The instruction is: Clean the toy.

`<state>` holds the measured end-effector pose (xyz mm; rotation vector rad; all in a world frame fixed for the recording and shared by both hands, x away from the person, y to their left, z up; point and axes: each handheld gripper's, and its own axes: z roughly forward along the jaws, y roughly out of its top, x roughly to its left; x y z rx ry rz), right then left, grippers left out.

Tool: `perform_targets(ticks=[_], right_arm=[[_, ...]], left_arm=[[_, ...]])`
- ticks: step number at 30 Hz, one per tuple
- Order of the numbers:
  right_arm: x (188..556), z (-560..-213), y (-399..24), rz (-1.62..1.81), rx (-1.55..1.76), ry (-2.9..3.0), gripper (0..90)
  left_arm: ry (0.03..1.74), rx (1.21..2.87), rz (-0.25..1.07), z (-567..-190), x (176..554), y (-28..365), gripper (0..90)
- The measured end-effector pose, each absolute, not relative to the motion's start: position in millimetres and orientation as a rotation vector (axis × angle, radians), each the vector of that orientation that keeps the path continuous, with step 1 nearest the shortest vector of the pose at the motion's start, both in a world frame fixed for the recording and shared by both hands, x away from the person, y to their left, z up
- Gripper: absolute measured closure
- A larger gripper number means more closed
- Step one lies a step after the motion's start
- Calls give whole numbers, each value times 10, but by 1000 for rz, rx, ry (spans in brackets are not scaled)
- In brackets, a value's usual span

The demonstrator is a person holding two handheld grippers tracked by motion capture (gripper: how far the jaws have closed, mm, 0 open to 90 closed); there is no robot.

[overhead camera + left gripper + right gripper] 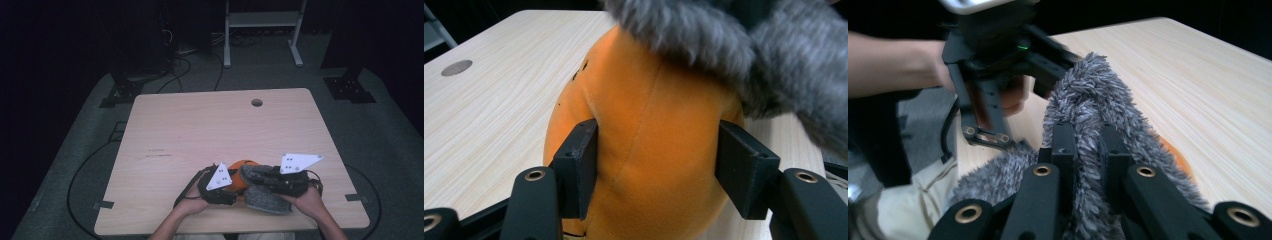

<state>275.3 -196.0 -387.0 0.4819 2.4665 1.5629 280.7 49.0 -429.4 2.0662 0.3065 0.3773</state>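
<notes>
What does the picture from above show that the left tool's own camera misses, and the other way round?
From above: the whole table with its round hole, the floor cables, both hands, and the right tool pinching grey fur. From the left tool's camera: its two black pads pressing either side of the orange plush, a seam running down it and small dark marks on its upper left. Shared: the orange plush, the grey fur over it and the pale wood tabletop.
</notes>
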Motion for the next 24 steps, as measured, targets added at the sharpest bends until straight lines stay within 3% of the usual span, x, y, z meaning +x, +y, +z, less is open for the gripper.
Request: perform_targets(ticks=[10, 16, 18, 21, 24], right_arm=[[2961, -3978, -2260, 1552, 733, 2405, 809], [2857, -3881, -2060, 1575, 602, 2432, 808], [2871, -3886, -2069, 1580, 603, 2447, 809], [2890, -3923, -2135, 1607, 596, 2491, 808], [2885, -3937, -2129, 1666, 548, 2535, 807]], left_arm=[[301, 2048, 351, -4306, 2813, 511, 400], [278, 2059, 369, -4308, 2794, 500, 395], [252, 2045, 370, -4298, 2798, 532, 348], [255, 2007, 364, -4264, 2835, 571, 200], [291, 2052, 286, -4338, 2923, 531, 115]])
